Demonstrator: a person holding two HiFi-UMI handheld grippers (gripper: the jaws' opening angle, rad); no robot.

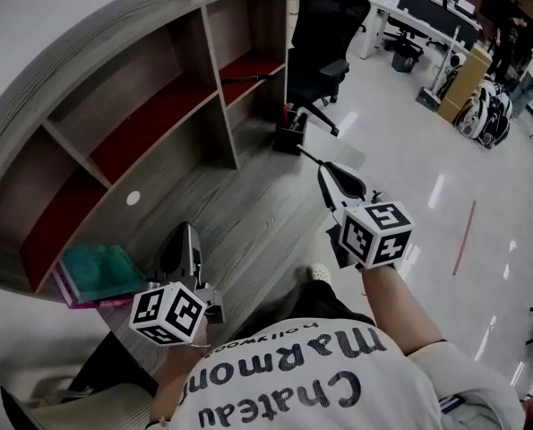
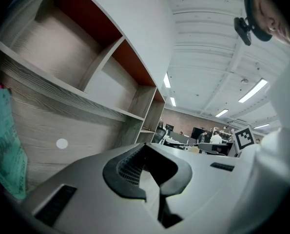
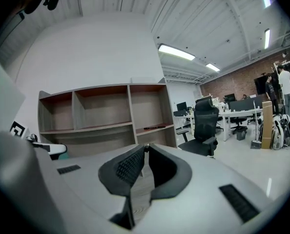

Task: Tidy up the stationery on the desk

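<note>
Pen (image 1: 309, 156) pinched at the very tips of the right gripper (image 1: 323, 170): thin, dark, poking out ahead toward the pen pot (image 1: 290, 135), close to it but short of touching. Closed down on it, pads meeting at the tip with no more than a sliver between; pen itself barely made out in the right gripper view. Hung above the far right part of the desk (image 1: 248, 195), in front of the shelf unit (image 1: 163, 106). Left gripper (image 1: 192, 231) lower and nearer, over the desk's front, jaws brought together with nothing between them. Pointed toward the shelf unit, just beside a teal book (image 1: 100, 269) lying flat at the desk's left end. Black office chair (image 1: 324, 34) off beyond the desk's right end.
</note>
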